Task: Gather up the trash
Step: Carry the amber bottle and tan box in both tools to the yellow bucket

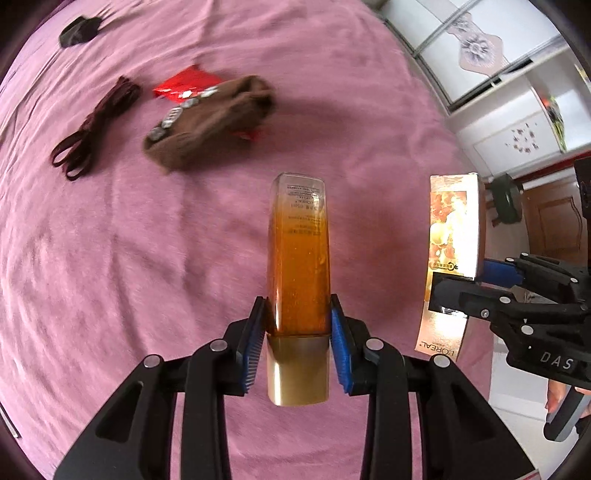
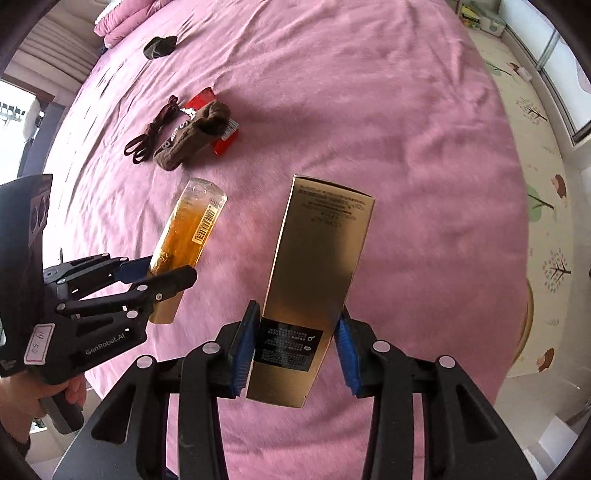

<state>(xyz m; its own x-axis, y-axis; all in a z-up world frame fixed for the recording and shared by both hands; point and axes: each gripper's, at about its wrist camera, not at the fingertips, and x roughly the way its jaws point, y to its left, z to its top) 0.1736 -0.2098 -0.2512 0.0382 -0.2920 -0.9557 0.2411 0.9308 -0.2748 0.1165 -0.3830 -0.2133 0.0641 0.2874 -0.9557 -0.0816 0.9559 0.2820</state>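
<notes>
My left gripper [image 1: 297, 332] is shut on an amber bottle [image 1: 298, 254] with a gold cap, held above the pink bed; the bottle also shows in the right wrist view [image 2: 186, 229]. My right gripper [image 2: 297, 345] is shut on a gold carton [image 2: 314, 266], held up beside the bottle; the carton's printed face shows in the left wrist view [image 1: 448, 254]. A red wrapper [image 1: 184, 86] lies partly under a brown sock [image 1: 214, 118] farther up the bed.
A dark cord [image 1: 92, 129] lies left of the sock, and a black item [image 1: 79, 31] sits near the far edge. The bed [image 2: 369, 110] is covered in pink cloth. A patterned floor mat [image 2: 535, 184] lies to the right; wardrobes [image 1: 517, 92] stand beyond.
</notes>
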